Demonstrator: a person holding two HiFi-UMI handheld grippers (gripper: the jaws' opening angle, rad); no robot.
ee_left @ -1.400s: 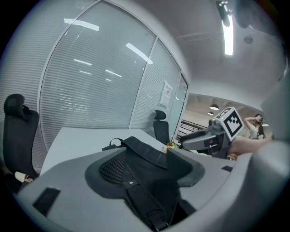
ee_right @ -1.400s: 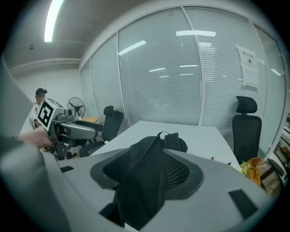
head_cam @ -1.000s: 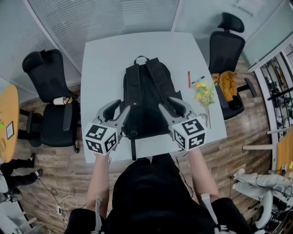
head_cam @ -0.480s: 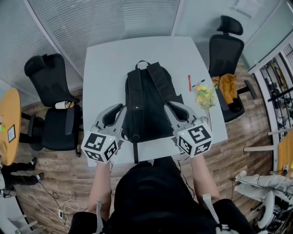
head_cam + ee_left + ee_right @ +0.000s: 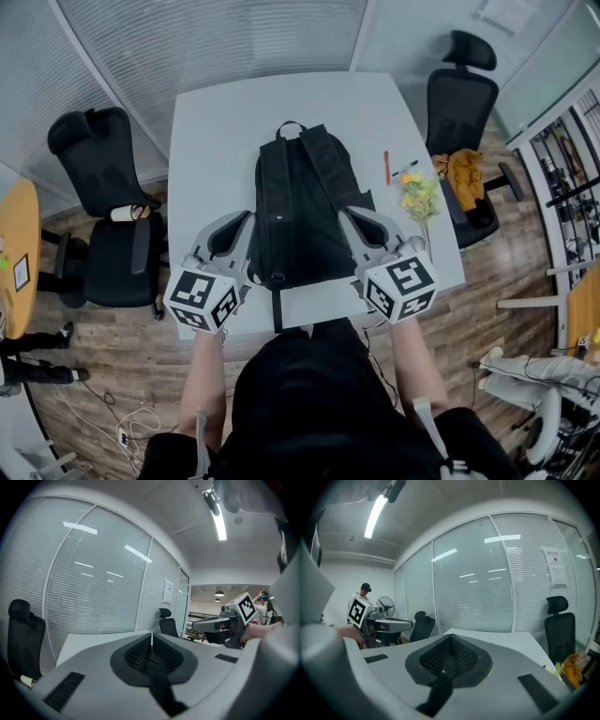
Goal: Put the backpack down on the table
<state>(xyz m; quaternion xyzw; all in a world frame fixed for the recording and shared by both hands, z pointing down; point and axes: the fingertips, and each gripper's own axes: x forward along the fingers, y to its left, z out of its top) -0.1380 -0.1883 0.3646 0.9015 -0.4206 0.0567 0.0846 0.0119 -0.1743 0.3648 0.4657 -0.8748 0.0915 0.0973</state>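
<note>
The black backpack [image 5: 300,211] lies flat on the desk [image 5: 216,122], straps up, its bottom toward the near edge. The left gripper [image 5: 246,223] and right gripper [image 5: 346,218] flank it. Their fingers have just closed together with nothing between them.

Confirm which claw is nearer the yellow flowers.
Right. The right claw lies at the backpack's right edge, the yellow flowers just beyond it; the left claw is across the backpack, at its left edge. Both have just closed, empty.
</note>
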